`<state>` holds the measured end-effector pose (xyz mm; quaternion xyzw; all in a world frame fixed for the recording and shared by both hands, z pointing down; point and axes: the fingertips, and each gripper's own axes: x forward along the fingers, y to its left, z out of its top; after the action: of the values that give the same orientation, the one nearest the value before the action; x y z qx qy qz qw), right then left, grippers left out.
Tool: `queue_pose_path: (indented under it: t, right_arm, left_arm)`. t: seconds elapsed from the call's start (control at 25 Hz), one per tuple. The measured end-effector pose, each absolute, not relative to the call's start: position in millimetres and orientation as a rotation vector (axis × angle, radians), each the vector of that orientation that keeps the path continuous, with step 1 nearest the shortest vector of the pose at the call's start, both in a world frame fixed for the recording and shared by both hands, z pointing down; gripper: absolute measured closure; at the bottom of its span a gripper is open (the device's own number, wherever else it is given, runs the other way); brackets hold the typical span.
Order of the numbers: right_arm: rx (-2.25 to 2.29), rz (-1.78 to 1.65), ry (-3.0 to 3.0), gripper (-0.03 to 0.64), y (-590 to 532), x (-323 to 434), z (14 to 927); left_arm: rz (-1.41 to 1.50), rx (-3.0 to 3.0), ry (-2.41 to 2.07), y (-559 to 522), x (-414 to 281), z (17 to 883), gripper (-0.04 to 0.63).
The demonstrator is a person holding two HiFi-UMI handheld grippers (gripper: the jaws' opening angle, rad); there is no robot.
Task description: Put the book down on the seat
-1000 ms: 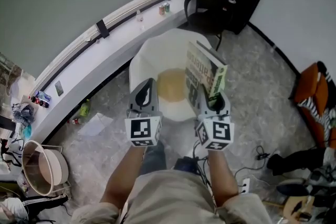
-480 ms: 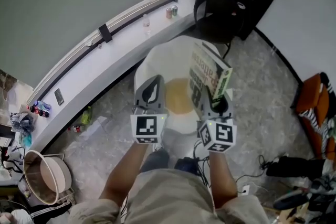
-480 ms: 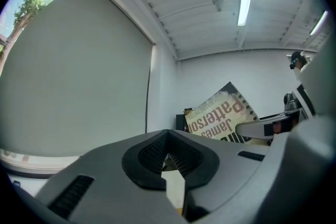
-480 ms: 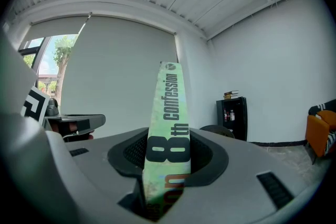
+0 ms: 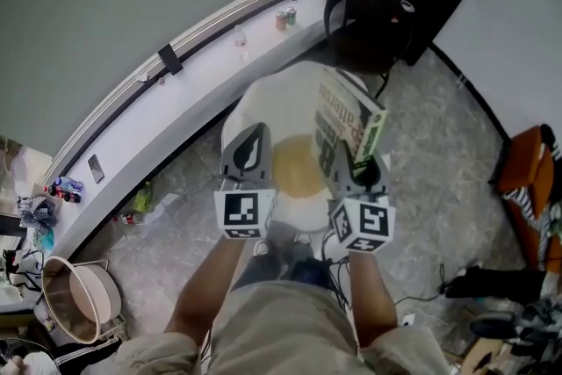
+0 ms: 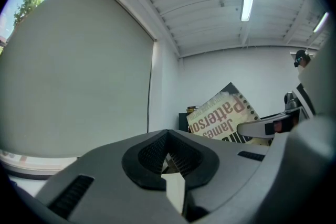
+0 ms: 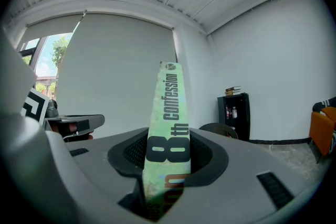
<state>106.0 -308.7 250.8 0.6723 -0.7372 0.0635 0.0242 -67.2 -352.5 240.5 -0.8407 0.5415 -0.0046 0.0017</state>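
Your right gripper: 2 jaws clamped on the book, green spine up | book: held standing up over the white seat | your left gripper: 2 jaws together, holding nothing

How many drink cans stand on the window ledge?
2. A red can and a green can stand side by side at the far end of the ledge, close to the black chair. More may be too small to see.
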Motion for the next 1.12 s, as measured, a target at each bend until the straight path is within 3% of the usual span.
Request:
queue_pose_path:
  t: [0.52, 1.12]
  right_arm:
    - [1.955, 0.32, -2.249, 0.454, -366.3, 139.8, 333.5]
    - [1.828, 0.464, -2.18, 0.454, -406.5, 147.0, 514.8]
  left_arm:
    - [-0.043, -2.607, 1.785, -396.7, -38.3, 297.7, 0.591]
    - [-0.274, -2.746, 1.908, -407.0, -26.7, 490.2, 0.591]
